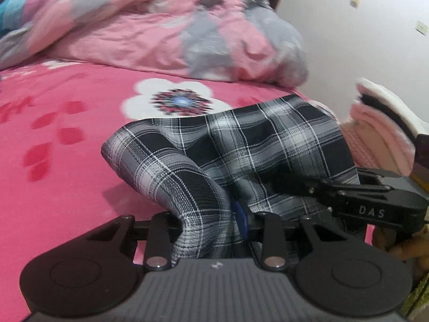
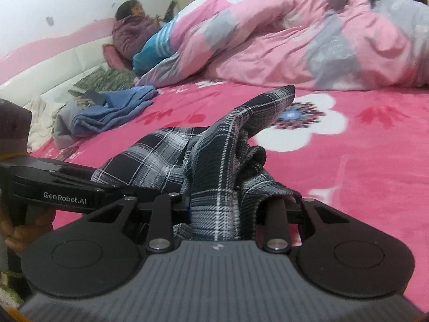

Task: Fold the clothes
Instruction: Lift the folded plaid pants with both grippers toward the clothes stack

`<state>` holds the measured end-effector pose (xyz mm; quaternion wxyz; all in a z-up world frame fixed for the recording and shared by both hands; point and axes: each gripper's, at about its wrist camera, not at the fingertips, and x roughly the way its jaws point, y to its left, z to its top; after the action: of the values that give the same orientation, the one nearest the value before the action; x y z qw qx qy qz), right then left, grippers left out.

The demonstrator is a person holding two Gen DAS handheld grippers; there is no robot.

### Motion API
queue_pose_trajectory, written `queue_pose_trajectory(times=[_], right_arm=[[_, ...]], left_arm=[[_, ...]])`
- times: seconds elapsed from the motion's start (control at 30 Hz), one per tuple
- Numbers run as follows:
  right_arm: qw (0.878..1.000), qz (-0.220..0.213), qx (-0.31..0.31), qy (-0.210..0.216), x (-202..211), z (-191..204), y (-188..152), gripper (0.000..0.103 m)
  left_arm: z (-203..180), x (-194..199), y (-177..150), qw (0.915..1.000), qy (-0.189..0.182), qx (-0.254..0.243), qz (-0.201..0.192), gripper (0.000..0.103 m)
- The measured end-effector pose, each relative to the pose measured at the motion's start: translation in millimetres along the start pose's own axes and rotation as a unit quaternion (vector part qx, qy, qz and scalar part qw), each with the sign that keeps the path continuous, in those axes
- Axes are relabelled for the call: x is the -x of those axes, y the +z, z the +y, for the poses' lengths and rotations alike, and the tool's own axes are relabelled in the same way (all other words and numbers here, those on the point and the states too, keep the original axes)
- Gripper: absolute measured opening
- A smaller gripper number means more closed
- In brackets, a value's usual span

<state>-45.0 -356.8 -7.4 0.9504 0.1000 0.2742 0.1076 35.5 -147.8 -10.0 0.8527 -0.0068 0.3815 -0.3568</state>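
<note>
A black, grey and white plaid garment (image 1: 241, 145) lies bunched on the pink flowered bed sheet (image 1: 67, 161). My left gripper (image 1: 211, 225) is shut on a fold of it, and the cloth rises out from between the jaws. In that same view my right gripper (image 1: 297, 185) comes in from the right and bites into the same garment. The right wrist view shows the plaid garment (image 2: 214, 166) gathered in my right gripper (image 2: 222, 212), which is shut on it. One corner of the cloth sticks up. My left gripper (image 2: 112, 187) holds the garment's left side.
A pink and grey quilt (image 2: 295, 40) is heaped across the back of the bed. A person (image 2: 134, 29) lies at the far left by the white headboard (image 2: 53, 69). A blue garment (image 2: 115, 110) lies near them. A pink and white padded object (image 1: 380, 123) sits past the bed's right edge.
</note>
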Motion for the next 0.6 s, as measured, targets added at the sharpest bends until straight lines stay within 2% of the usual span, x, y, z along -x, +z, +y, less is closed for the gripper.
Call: queue_pose_trajectory(times=[0.1,0.33,0.47,0.6], right_arm=[[1.0,-0.001,-0.017,-0.015,21,-31,0,0.029],[0.995,0.029,-0.017,-0.09,70,-120,8,0.029],[0.988,0.06,0.003,-0.143,82,-170,22,0.029],[0.977,0.094,0.032,-0.191,78,-211,29,0.029]], left_arm=[[-35,-29,10,0.9993,-0.025,-0.024,0.015,0.032],[-112,-112,37,0.9915,-0.107,-0.049,0.056,0.032],[-155,-160,51,0.9854,-0.142,-0.057,0.075,0.032],[-183,-194,59,0.982,-0.156,-0.07,0.08,0.032]])
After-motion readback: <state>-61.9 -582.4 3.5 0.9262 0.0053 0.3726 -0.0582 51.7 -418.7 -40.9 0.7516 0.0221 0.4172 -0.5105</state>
